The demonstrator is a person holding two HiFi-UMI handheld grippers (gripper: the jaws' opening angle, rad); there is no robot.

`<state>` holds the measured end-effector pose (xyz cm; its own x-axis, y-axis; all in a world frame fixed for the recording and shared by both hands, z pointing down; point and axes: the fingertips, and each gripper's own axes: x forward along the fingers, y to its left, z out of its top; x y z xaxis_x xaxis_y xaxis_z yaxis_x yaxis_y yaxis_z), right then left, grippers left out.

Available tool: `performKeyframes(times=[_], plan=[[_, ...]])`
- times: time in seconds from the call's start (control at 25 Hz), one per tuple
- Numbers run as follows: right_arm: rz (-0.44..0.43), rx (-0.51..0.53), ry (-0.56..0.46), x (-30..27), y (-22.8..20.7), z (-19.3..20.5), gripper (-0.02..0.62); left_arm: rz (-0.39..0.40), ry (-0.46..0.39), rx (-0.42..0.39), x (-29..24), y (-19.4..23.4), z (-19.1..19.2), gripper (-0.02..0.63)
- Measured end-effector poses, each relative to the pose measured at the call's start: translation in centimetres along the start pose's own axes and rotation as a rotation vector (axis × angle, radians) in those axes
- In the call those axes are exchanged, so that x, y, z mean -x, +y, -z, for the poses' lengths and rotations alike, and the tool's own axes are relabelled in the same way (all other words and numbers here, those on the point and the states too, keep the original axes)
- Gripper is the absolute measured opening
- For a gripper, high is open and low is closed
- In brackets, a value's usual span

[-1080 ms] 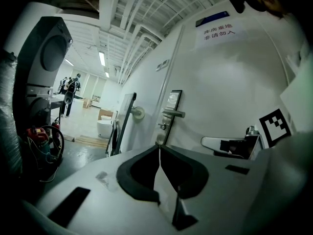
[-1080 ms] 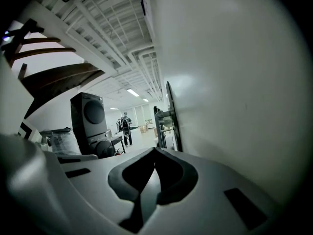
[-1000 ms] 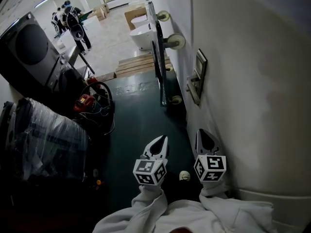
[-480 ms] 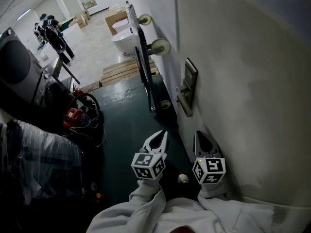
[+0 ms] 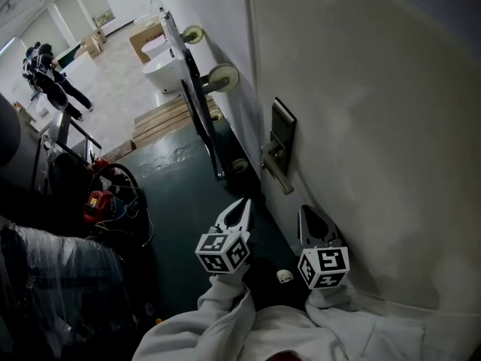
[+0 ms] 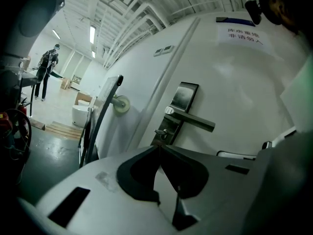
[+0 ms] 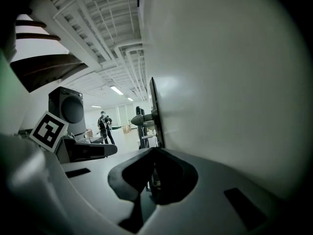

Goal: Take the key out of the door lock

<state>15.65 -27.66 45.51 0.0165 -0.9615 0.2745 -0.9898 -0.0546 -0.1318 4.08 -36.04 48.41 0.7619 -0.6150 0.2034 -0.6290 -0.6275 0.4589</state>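
A white door (image 5: 376,126) fills the right of the head view. On it are a dark metal lock plate (image 5: 282,135) and a lever handle (image 5: 275,173). In the left gripper view a small key (image 6: 161,132) sticks out of the lock plate (image 6: 182,102) just under the handle (image 6: 194,122). My left gripper (image 5: 240,209) is shut and empty, a short way back from the key and pointing at it. My right gripper (image 5: 311,220) hangs close beside the door below the handle, also shut and empty. In the right gripper view the key is hidden.
A wheeled metal frame (image 5: 197,104) leans on the wall beyond the door. Behind it are a white basin (image 5: 167,70) and wooden pallets (image 5: 167,119). Red gear with cables (image 5: 98,201) and wrapped goods (image 5: 60,277) line the left. People (image 5: 46,74) stand far off. A small pale object (image 5: 284,276) lies on the floor.
The view has swung, so the lock plate and handle now sit lower, further left and closer to the grippers. Both grippers stay shut and keep their places side by side.
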Motion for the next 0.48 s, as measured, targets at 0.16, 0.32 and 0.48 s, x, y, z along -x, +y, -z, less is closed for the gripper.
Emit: performKeyframes(times=[0.16, 0.32, 0.48], plan=[[0.058, -0.008, -0.015, -0.1, -0.5, -0.1, 0.052, 0.048, 0.025, 0.042, -1.4, 0.5, -0.2, 0.021], [0.126, -0.023, -0.033, -0.1, -1.0, -0.2, 0.052, 0.112, 0.051, 0.107, -2.5, 0.9, -0.4, 0.021], [0.199, -0.037, -0.039, 0.2, -1.7, 0.1, 0.052, 0.158, 0.077, 0.187, -3.7, 1.6, -0.5, 0.021]])
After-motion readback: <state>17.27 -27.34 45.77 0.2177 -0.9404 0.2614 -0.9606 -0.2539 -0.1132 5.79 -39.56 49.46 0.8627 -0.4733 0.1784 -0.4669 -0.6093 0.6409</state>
